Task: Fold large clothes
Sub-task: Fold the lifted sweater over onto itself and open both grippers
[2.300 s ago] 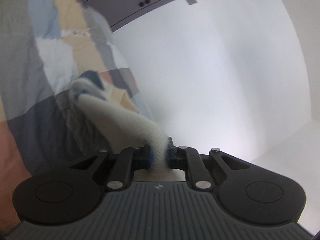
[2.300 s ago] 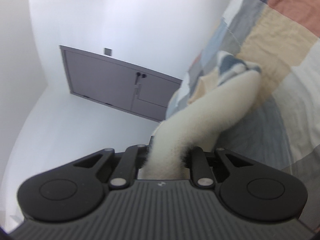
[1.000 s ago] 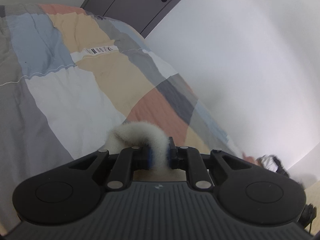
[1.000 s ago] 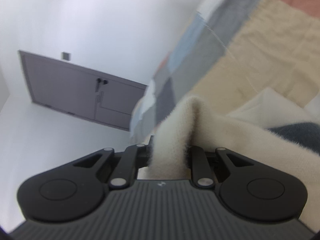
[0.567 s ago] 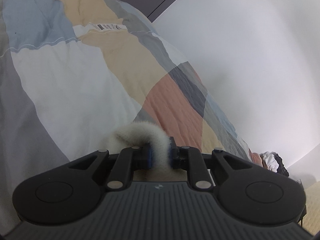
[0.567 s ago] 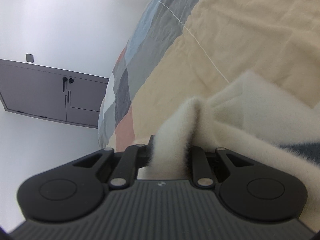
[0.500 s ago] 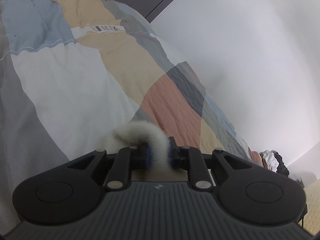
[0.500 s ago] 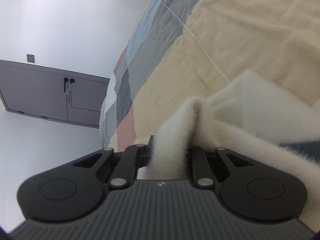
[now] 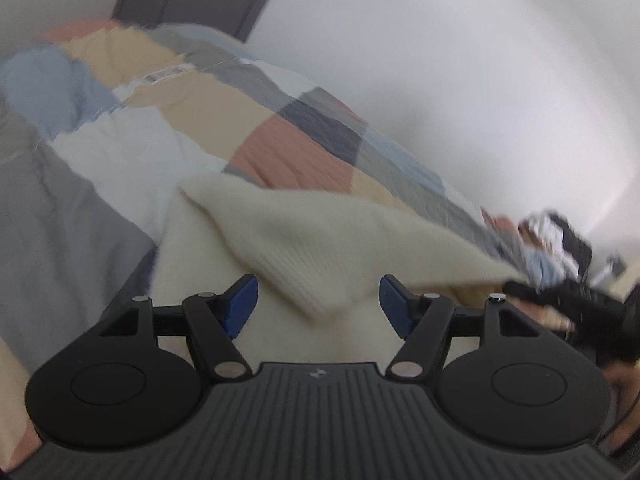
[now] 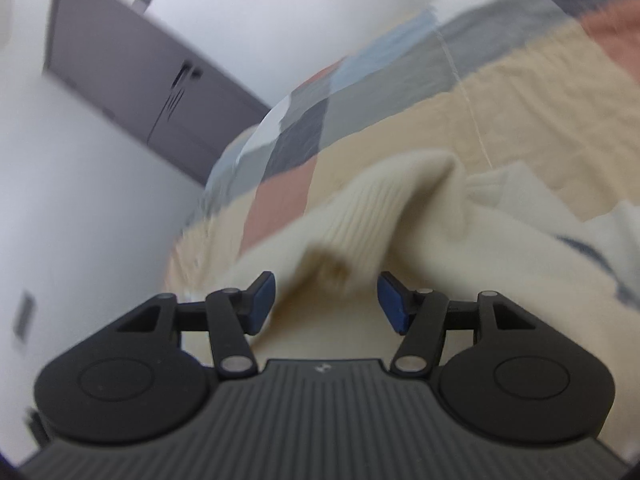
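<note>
Both tongs released, cream sweater down on the patchwork quilt.

Left gripper [image 9: 318, 300] and right gripper [image 10: 326, 300]: jaws have just been opening, blue pads [image 9: 240, 304] now spread and clear of the knit. A ribbed fold of the cream sweater [image 9: 320, 248] sits in each gap, touching no pad. The sweater lies on the patchwork quilt [image 9: 132, 152], near its edge toward the white wall [image 9: 460, 60]; a grey cabinet [image 10: 132, 80] stands beyond the quilt's far end. Both views motion-blurred.
</note>
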